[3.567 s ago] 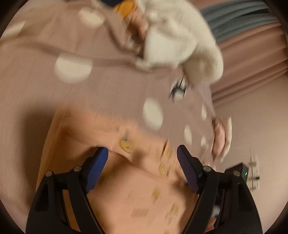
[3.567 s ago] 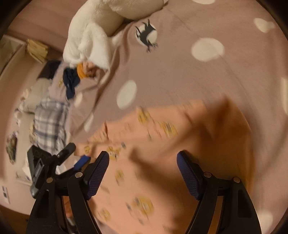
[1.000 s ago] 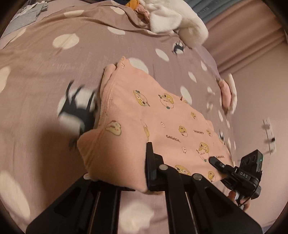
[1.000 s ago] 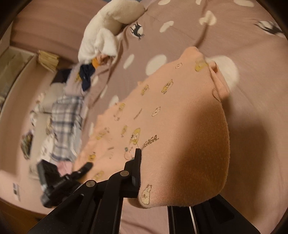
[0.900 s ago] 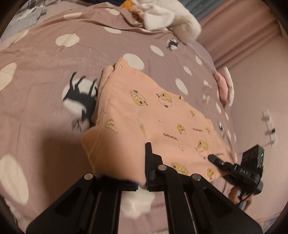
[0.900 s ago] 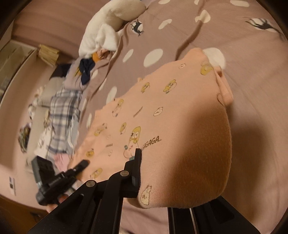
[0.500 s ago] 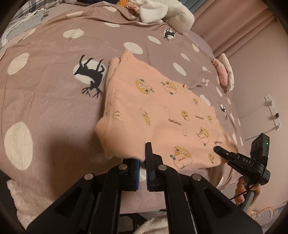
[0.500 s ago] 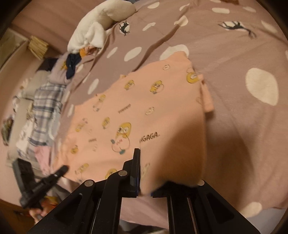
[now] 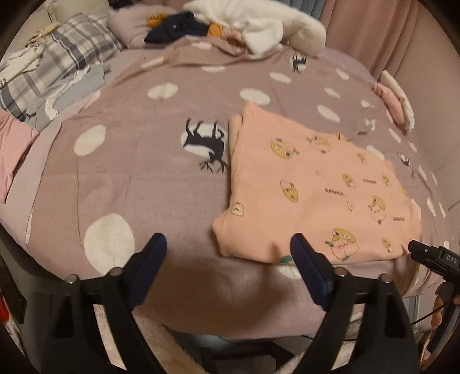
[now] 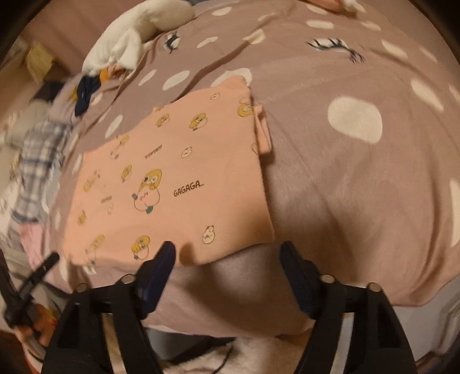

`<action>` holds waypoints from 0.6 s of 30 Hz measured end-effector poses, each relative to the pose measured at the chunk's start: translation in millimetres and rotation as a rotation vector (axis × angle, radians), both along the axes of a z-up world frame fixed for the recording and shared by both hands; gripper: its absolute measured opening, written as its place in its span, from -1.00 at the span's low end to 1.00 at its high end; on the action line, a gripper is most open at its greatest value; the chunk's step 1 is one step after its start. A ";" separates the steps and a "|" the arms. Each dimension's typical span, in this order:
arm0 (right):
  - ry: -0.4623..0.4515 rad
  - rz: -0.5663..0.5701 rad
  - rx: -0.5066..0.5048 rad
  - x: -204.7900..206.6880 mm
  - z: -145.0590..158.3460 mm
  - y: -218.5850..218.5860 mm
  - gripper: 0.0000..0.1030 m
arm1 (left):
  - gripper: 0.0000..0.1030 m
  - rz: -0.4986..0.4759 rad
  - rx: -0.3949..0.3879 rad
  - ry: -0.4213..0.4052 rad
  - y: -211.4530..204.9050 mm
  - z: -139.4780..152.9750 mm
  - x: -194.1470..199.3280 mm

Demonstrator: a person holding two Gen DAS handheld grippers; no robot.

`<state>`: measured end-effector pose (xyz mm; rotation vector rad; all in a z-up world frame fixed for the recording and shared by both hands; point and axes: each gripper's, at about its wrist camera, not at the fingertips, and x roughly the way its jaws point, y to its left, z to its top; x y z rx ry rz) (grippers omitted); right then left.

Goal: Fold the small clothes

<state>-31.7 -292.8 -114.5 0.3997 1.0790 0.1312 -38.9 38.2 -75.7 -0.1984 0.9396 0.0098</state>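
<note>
- Bed [image 9: 120, 184] fills both views; mauve cover with white spots and black deer silhouettes [image 9: 205, 143].
- Head of bed: white plush blanket [image 9: 258, 23], dark navy garment [image 9: 175, 27], plaid bedding [image 9: 57, 54] along the far left.
- Pink curtains [image 9: 382, 31] behind the bed; plain pinkish wall [image 9: 440, 120] to the right.
- Pale fluffy rug [image 10: 267, 354] on floor at bed's near edge.
- Warm, dim indoor light.

Lit dimly and warmly throughout, with a pink-orange cast. Darkened at the near edge, where broad soft shadows fell across the mauve white-spotted bedspread [image 9: 143, 178] below the peach cartoon-print folded garment [image 10: 178, 184]. Bent strongly by fisheye curvature, with black vignette corners. Smeared by blur at the far left over the grey plaid fabric pile [image 10: 37, 155]. Free of glare.
</note>
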 end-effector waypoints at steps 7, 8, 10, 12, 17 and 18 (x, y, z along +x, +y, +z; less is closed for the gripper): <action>0.030 -0.100 0.232 -1.0 -19.4 -16.1 0.56 | 0.89 0.025 -0.132 0.009 13.3 -3.7 -6.9; 0.022 -0.120 0.254 -1.2 -19.8 -17.5 0.56 | 0.91 0.022 -0.149 0.003 13.1 -4.4 -7.0; 0.011 -0.146 0.315 -2.7 -19.7 -18.9 0.63 | 0.93 0.018 -0.186 -0.017 10.6 -7.5 -8.3; 0.008 -0.164 0.381 -0.2 -21.6 -19.1 0.64 | 0.93 0.059 -0.191 -0.035 8.9 -11.9 -13.3; 0.008 -0.173 0.516 14.9 -28.1 -19.3 0.64 | 0.99 0.035 -0.116 -0.089 -4.1 -14.2 -21.5; 0.007 -0.175 0.544 19.0 -30.5 -18.9 0.64 | 0.99 0.028 -0.115 -0.093 -4.2 -15.4 -21.5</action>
